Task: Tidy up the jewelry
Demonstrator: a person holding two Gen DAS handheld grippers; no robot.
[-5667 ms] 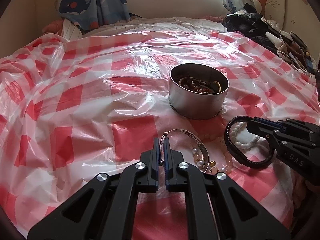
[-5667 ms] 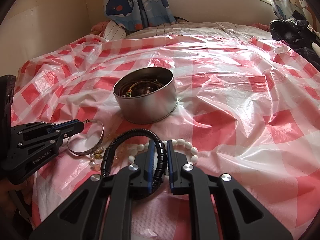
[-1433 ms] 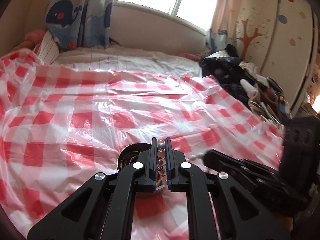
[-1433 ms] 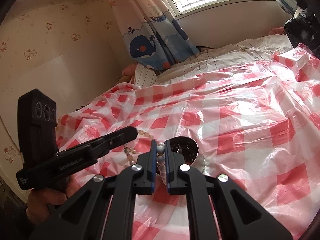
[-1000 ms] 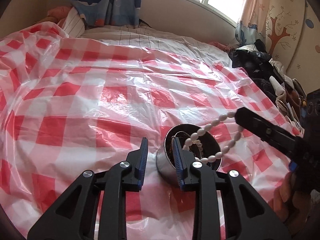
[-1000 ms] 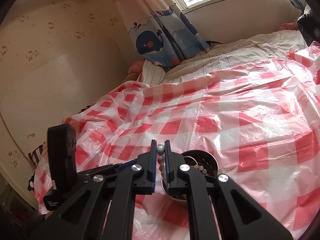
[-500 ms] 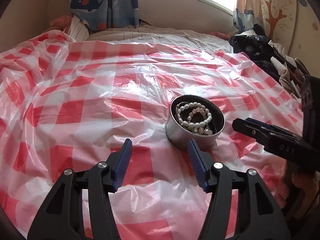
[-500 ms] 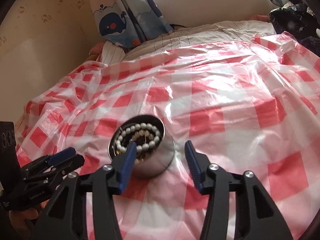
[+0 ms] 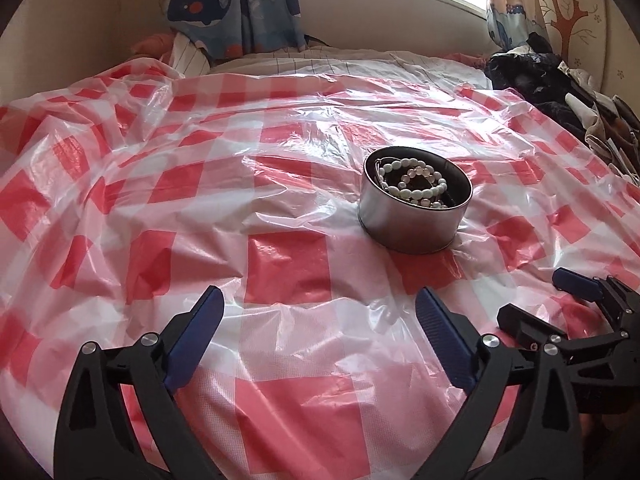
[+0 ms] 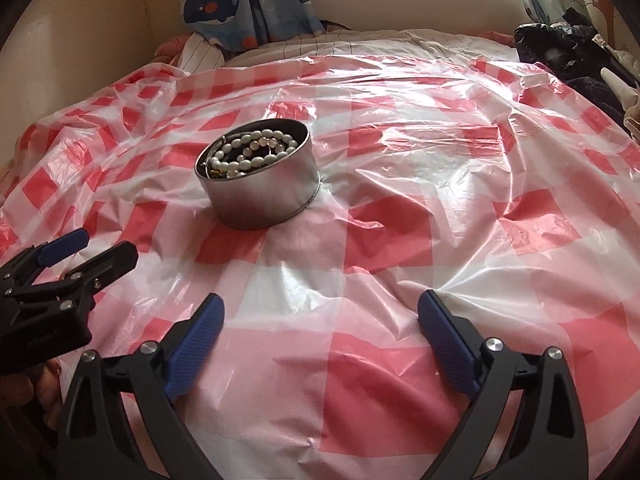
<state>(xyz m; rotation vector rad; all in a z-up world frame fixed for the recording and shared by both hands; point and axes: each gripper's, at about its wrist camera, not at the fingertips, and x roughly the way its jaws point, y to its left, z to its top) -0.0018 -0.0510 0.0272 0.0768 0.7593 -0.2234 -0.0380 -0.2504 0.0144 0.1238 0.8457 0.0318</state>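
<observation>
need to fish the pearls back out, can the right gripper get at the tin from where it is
Probably yes: the right gripper is open and empty, only bare plastic sheet lies before the tin, and the pearl bracelet sits on top.

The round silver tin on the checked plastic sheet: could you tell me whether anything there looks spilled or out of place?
Nothing stands out. The round silver tin stands upright on the red-and-white checked plastic sheet, the white pearl bracelets lie inside it, and no jewelry shows on the sheet around it.
</observation>
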